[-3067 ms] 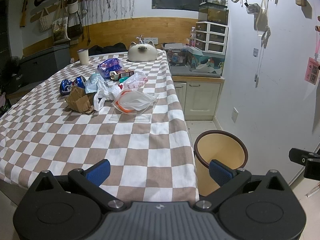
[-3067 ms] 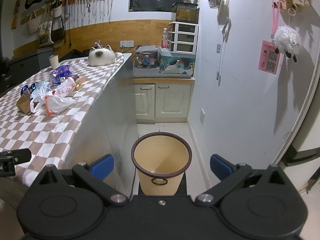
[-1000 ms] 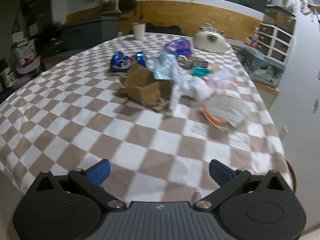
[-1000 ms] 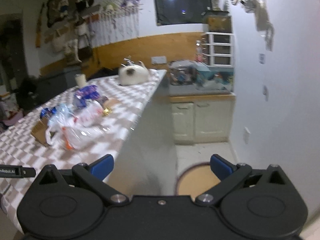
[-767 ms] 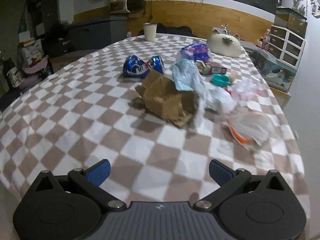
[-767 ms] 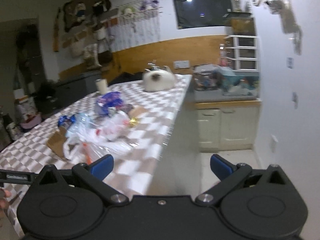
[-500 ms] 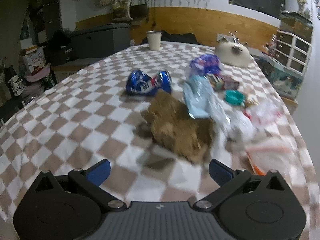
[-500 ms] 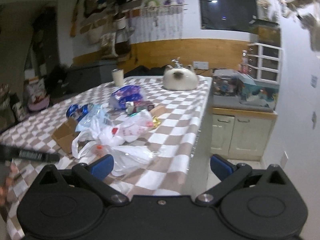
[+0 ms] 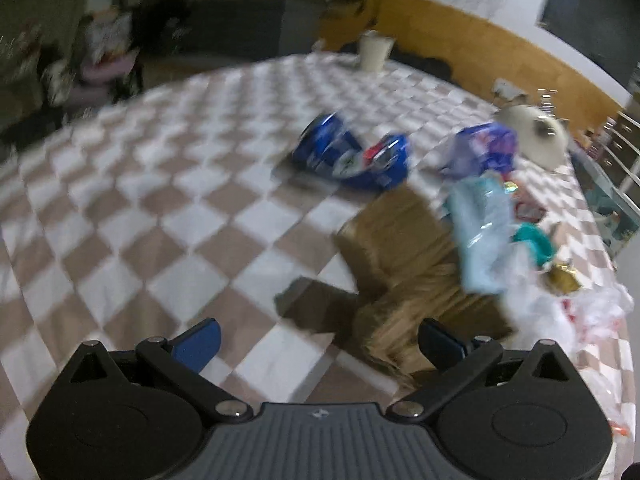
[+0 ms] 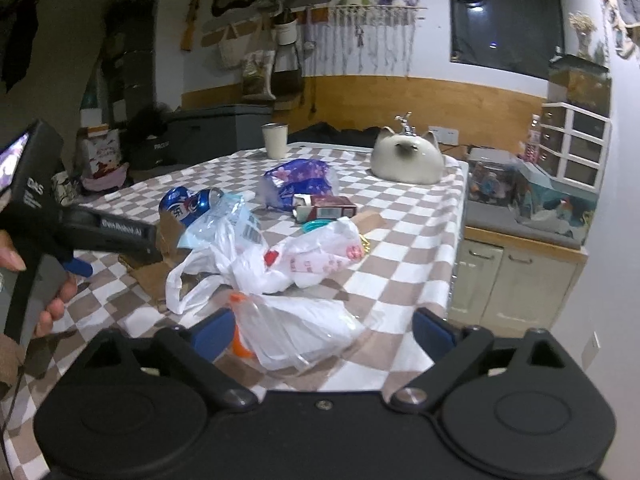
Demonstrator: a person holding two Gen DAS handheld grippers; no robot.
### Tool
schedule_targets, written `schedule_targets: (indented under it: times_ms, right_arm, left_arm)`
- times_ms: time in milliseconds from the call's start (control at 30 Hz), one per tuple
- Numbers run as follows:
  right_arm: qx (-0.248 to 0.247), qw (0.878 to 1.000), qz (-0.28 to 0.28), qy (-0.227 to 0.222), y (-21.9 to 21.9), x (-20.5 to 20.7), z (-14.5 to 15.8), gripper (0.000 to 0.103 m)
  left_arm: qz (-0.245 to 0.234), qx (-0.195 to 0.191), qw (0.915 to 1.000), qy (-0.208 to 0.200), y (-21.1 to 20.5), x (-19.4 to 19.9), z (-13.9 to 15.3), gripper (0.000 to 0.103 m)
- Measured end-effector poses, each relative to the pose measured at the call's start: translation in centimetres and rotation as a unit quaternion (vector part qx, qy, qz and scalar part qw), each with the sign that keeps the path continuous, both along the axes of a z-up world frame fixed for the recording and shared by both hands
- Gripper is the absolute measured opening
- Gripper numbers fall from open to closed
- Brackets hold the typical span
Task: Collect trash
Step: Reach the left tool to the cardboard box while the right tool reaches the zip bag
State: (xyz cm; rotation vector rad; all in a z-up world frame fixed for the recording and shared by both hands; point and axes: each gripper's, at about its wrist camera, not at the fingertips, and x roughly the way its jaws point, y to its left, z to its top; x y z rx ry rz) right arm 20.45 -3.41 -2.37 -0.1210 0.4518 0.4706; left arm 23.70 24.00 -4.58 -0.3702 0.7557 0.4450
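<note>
Right gripper [image 10: 322, 330]: my jaws stand wide and are closing, nothing pressed between the blue pads. Directly ahead and just below them lies the clear crumpled plastic bag with an orange ring [image 10: 298, 330], on the near edge of the brown-and-white checked tablecloth [image 10: 404, 256]; its long axis runs roughly across my fingers, left to right. In my judgement this hand is the nearer to it, and a short forward drop would bracket it.

Left gripper [image 9: 318, 342]: jaws apart, holding nothing. The flattened brown cardboard piece [image 9: 408, 268] sits just ahead and to the right, its near corner by my right finger [image 9: 438, 342]; the view is blurred.

Behind the clear bag rests the white printed plastic bag [image 10: 296, 258], touching it. Further back lie the crushed blue drink can [image 10: 186, 202], then the purple patterned wrapper [image 10: 300, 180]. No bin shows in either view.
</note>
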Motion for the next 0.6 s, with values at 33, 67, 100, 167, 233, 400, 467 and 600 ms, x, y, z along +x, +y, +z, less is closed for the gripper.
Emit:
schedule_targets:
  times_ms: [33,67,100,167,233,400,467,600]
  right_arm:
    - [-0.002,1.0,0.004,0.0,0.2,0.1,-0.1,0.091]
    - [-0.006,1.0,0.009,-0.001,0.5,0.3,-0.2,0.09]
    - [-0.011,1.0,0.014,-0.003,0.8,0.3,-0.3,0.089]
    - [-0.032,0.999,0.03,-0.015,1.6,0.3,-0.4,0.084]
    - [-0.052,0.998,0.038,-0.024,2.2,0.4,-0.6,0.078]
    - [-0.096,0.993,0.056,-0.027,3.3,1.2,-1.1,0.06]
    - [-0.107,0.992,0.06,-0.022,3.5,1.6,-1.4,0.051]
    - [-0.123,0.991,0.056,-0.014,3.7,1.9,-1.9,0.032]
  left_arm:
    - [0.003,0.01,0.9999,-0.002,-0.1,-0.2,-0.2,0.103]
    - [0.0,0.017,0.9998,-0.003,-0.3,-0.3,-0.3,0.103]
    - [-0.003,0.024,0.9997,-0.003,-0.4,-0.4,-0.4,0.103]
    - [-0.01,0.044,0.999,-0.001,-1.1,-0.6,-0.6,0.103]
    - [-0.005,0.05,0.9986,-0.016,-1.4,-1.3,-0.8,0.103]
    - [-0.013,0.067,0.9965,-0.048,-2.1,-2.7,-1.4,0.103]
    - [-0.023,0.062,0.9961,-0.057,-2.2,-3.2,-1.3,0.103]
    - [-0.042,0.029,0.9942,-0.095,-2.1,-4.5,-1.0,0.091]
